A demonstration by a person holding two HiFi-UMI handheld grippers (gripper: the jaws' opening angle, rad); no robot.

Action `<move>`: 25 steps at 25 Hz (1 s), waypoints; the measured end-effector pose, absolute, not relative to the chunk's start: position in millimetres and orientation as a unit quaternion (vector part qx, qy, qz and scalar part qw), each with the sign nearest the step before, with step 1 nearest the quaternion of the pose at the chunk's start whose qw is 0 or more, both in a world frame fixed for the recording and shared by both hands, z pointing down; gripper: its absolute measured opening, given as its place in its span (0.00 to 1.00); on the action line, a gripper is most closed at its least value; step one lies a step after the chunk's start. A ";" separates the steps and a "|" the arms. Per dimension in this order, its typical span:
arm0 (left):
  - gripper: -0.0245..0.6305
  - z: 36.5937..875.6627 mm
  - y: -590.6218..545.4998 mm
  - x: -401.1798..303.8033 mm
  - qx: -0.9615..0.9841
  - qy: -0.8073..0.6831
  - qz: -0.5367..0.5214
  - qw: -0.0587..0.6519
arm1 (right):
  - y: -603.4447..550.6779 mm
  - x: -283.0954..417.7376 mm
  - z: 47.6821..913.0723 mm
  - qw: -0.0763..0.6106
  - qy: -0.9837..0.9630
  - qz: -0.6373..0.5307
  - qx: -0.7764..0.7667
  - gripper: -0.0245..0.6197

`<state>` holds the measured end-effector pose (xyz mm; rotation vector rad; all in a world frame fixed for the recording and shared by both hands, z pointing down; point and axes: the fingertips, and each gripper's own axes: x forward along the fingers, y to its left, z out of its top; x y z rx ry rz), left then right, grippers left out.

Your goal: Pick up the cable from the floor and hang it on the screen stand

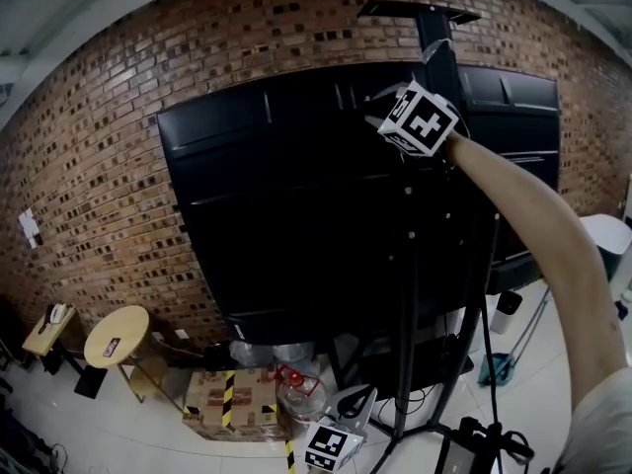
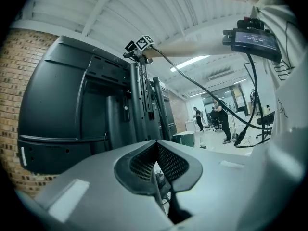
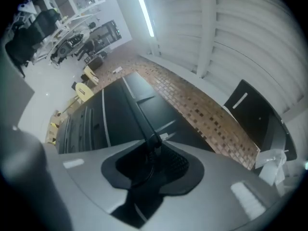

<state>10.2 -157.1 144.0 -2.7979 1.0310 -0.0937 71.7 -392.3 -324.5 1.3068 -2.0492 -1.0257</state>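
My right gripper [image 1: 390,112] is raised high against the back of the big black screen [image 1: 296,196], just left of the screen stand's column [image 1: 434,38]. In the right gripper view its jaws [image 3: 155,143] are shut on the black cable [image 3: 147,165], which runs between the pads. The left gripper view shows that gripper [image 2: 139,44] at the top of the stand, with the cable [image 2: 202,88] sagging from it in a long arc down to the right. My left gripper [image 1: 331,445] hangs low by the stand's foot. Its jaws [image 2: 156,170] are shut with nothing in them.
A brick wall stands behind the screen. On the floor are a round wooden table [image 1: 117,336], a cardboard box with yellow-black tape [image 1: 229,400], a clear jar [image 1: 299,393] and a white bin [image 1: 607,245]. People [image 2: 216,117] stand far off in the room.
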 end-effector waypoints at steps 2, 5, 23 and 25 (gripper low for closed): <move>0.07 143.3 -158.9 12.9 -0.936 0.341 -0.034 0.081 | -381.8 50.1 -324.5 0.227 -0.779 -0.370 0.453 0.20; 0.07 146.3 -162.6 18.8 -0.937 0.337 -0.035 0.084 | -378.5 13.2 -334.0 0.208 -0.801 -0.348 0.440 0.20; 0.07 140.8 -184.2 -13.7 -0.923 0.369 -0.047 0.092 | -383.5 77.0 -317.8 0.229 -0.670 -0.512 0.487 0.19; 0.07 136.4 -186.3 -3.1 -0.929 0.355 -0.050 0.096 | -365.9 97.9 -307.3 0.183 -0.675 -0.509 0.501 0.19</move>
